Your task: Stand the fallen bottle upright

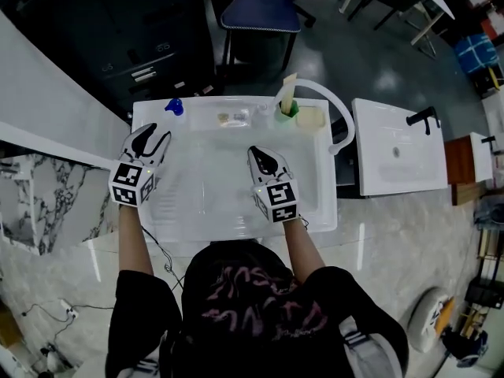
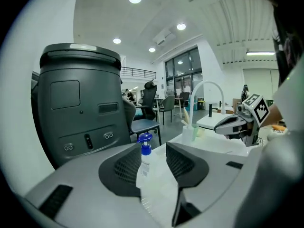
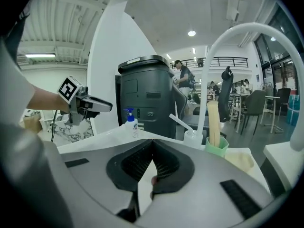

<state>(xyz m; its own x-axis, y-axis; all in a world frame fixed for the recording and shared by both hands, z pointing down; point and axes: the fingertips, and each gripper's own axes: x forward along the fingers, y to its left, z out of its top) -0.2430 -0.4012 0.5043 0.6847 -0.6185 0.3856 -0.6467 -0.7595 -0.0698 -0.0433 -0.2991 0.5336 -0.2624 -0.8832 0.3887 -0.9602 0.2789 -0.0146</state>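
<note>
Bottle (image 1: pixel 175 106) stands upright on the back-left corner of the sink (image 1: pixel 213 102), blue pump on top. Left tongs (image 1: pixel 155 135) released: jaws apart, bottle in line with the gap just ahead, pads not pressing it. Right tongs (image 1: pixel 258 154) clenched on nothing, over the basin.

Risk: my left jaws sit close to the bottle. A sideways or rolling pull-back could clip it. It is tall and narrow, so a light knock might tip it into the basin or off the rim.
</note>
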